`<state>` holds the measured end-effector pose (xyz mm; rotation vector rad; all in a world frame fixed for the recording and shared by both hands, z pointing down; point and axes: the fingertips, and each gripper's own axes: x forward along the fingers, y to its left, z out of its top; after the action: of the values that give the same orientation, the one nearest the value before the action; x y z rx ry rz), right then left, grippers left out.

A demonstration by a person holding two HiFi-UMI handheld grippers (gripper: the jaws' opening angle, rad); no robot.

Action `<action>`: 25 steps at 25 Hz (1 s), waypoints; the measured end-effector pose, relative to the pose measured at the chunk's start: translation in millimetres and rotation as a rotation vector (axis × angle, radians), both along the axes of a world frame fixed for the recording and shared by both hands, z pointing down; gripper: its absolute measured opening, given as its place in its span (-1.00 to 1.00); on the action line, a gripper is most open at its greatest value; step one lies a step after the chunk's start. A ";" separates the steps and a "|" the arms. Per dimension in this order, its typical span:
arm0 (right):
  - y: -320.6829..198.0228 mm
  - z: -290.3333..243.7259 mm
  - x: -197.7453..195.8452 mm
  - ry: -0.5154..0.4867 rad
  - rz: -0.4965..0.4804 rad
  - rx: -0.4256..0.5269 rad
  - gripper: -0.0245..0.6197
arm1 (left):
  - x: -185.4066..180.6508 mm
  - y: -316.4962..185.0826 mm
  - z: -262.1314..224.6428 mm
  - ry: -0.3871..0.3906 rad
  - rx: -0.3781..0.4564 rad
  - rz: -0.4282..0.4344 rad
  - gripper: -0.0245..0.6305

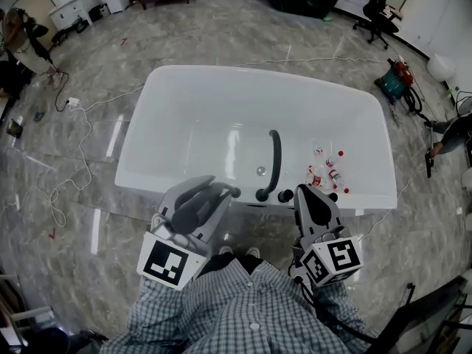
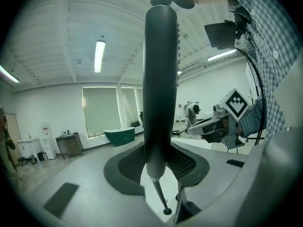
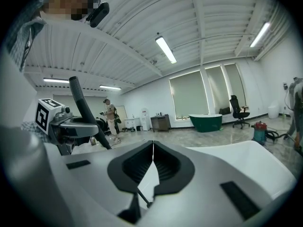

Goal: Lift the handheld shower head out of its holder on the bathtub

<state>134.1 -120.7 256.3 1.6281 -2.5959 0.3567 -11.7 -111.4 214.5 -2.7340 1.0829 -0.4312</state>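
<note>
The dark grey handle of the handheld shower head (image 2: 160,79) stands upright between my left gripper's (image 2: 158,161) pads, and the gripper is shut on it. In the right gripper view the same wand (image 3: 81,105) rises slanted out of the left gripper. In the head view my left gripper (image 1: 216,193) hovers at the near rim of the white bathtub (image 1: 221,76), just left of the black spout (image 1: 275,161) and its knobs (image 1: 262,195). My right gripper (image 1: 306,193) sits to the right of the knobs, shut, with nothing between its jaws (image 3: 152,148).
Several small bottles (image 1: 328,174) lie inside the tub at its right end. Cables (image 1: 81,124) trail over the marble floor on the left. A red and teal vacuum (image 1: 397,76) and an office chair (image 1: 376,9) stand at the far right. A person (image 1: 22,39) stands far left.
</note>
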 end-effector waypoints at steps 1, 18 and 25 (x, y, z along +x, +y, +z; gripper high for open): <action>0.1 -0.1 0.9 0.001 0.004 0.001 -0.87 | -0.1 0.1 -0.1 -0.001 -0.001 -0.001 -0.49; 1.7 3.1 2.5 0.007 0.019 -0.009 -0.87 | -2.2 0.6 0.3 -0.002 -0.001 -0.006 -0.49; 0.9 3.4 2.9 0.008 0.023 -0.010 -0.87 | -0.7 0.1 -0.3 -0.005 0.001 0.000 -0.49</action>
<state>137.0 -119.8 259.7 1.6537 -2.5674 0.3630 -12.4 -111.4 214.2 -2.7308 1.0816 -0.4375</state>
